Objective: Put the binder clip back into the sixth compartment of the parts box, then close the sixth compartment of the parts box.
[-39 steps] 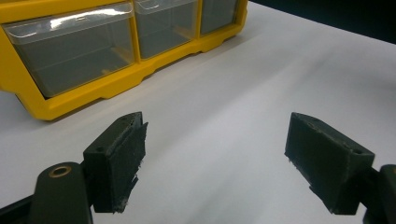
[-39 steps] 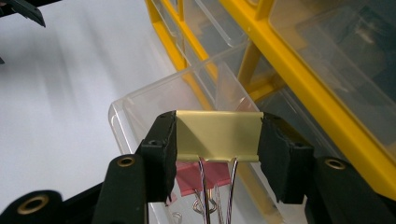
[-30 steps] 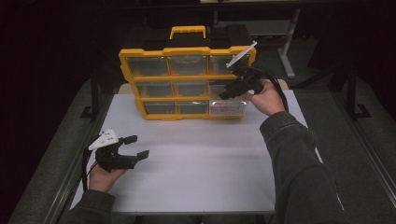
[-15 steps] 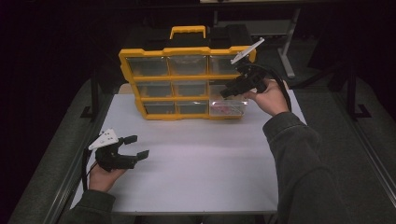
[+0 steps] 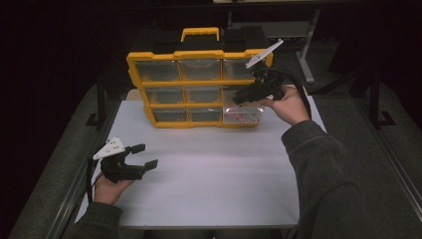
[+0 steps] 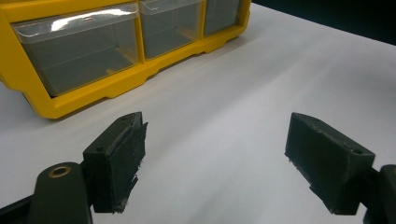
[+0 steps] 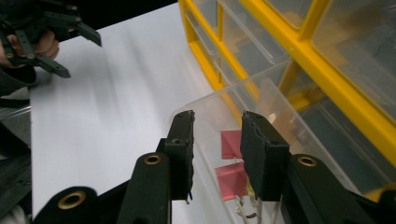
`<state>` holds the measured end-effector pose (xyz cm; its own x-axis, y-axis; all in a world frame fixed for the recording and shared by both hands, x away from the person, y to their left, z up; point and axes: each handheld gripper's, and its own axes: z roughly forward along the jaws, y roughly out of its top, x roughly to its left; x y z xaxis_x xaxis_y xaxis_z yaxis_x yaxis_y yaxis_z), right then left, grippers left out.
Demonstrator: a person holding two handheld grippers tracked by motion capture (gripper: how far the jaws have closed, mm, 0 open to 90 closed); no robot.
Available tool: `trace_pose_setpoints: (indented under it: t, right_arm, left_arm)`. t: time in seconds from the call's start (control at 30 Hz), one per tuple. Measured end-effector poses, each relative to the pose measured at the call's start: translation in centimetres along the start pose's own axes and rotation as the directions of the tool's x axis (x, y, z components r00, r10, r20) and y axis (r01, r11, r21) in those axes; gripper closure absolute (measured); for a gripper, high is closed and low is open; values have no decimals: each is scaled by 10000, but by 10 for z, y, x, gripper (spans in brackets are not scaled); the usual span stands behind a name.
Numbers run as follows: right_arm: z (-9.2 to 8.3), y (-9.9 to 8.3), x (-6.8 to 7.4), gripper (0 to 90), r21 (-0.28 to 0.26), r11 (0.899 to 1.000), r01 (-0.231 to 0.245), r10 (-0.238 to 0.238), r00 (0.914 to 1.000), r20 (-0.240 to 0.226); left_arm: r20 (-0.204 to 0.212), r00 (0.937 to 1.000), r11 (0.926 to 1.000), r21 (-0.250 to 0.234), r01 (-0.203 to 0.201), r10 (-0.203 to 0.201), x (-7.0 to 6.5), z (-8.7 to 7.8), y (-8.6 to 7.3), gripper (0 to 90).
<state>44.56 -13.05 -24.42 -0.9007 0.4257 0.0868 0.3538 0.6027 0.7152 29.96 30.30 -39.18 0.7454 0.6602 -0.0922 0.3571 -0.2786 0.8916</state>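
Note:
A yellow organizer (image 5: 199, 54) with clear drawers stands upright at the back of the white table (image 5: 214, 174). Its bottom right drawer (image 5: 242, 115) is pulled out and holds pink pieces (image 7: 231, 144). My right gripper (image 5: 239, 97) hovers just above that drawer, pointing down into it. Its jaws have just been closing to a narrow gap; in the right gripper view (image 7: 217, 119) nothing is pinched between them, and the pink pieces lie below. My left gripper (image 5: 146, 155) rests low at the table's front left, open wide and empty (image 6: 215, 140).
The organizer's yellow frame (image 6: 70, 100) and lower drawers stand ahead of the left gripper. Bare white tabletop lies between the two hands. Dark floor and metal frame legs (image 5: 306, 55) surround the table. The left hand and gripper (image 7: 81, 56) show far off in the right gripper view.
The right gripper's jaws have drawn closer together while the hand stays over the open drawer. The left hand has not moved.

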Motion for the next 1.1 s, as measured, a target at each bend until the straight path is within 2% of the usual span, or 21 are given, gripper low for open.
trace_pose_setpoints:
  t: [0.23,0.33,0.57,0.67,1.1]
  right_arm:
    - [-4,-2,8,713,-253,9997,47,-57,9991,-415]
    - [-4,-3,12,740,-194,9998,-15,1,9971,-763]
    - [-5,-5,20,773,-225,9995,199,-216,9966,-789]
    - [-8,-7,22,778,-378,9991,182,-214,9961,-858]
    - [-11,-21,35,785,-420,9990,157,-198,9948,-996]
  left_arm:
    - [-8,9999,9999,-71,109,-109,0,0,0,200]
    - [-15,9999,9999,-69,105,-105,0,0,0,200]
    - [-69,9999,10000,-31,75,-76,0,-1,0,200]
    - [-64,10000,10000,-13,52,-52,0,-1,0,200]
    - [-80,9999,9999,100,-84,85,0,0,0,201]
